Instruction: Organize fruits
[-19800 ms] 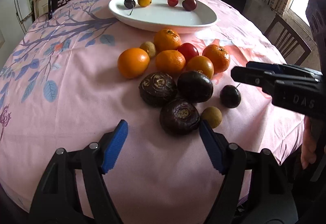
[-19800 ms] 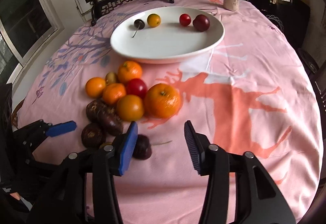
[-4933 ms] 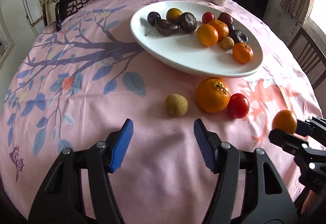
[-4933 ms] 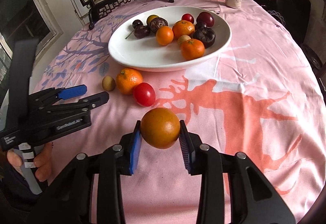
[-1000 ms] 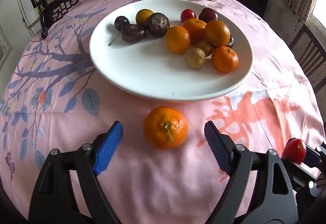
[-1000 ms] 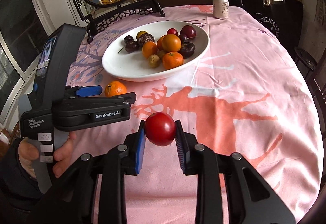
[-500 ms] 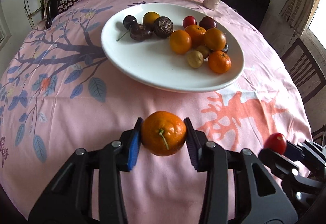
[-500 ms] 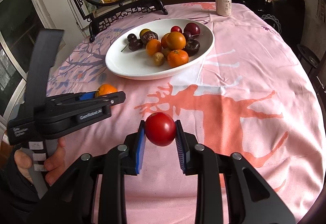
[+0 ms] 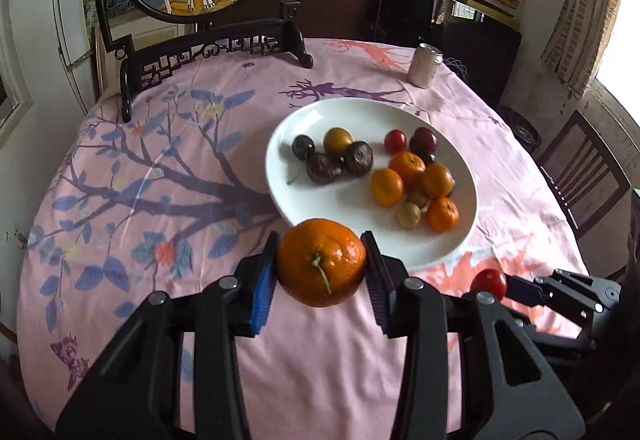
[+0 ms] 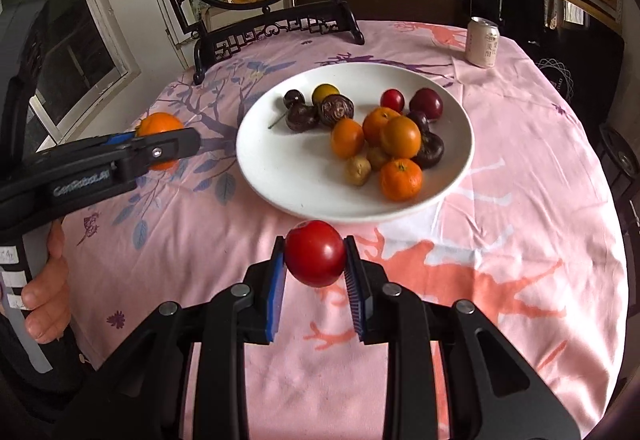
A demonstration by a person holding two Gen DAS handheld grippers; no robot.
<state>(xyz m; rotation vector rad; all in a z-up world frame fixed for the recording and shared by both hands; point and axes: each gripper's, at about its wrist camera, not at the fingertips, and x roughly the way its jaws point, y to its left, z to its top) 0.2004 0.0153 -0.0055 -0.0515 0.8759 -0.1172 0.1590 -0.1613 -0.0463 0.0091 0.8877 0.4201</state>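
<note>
Left gripper (image 9: 322,266) clamps an orange (image 9: 321,261) above the pink tablecloth (image 9: 160,208), just before the white plate (image 9: 304,208) of fruit; right gripper (image 9: 494,286) pinches a tomato (image 9: 488,281).

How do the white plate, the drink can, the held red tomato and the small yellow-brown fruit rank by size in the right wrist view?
1. white plate
2. red tomato, inflated by nearness to the camera
3. drink can, far away, so its rank against the tomato is unsure
4. small yellow-brown fruit
</note>
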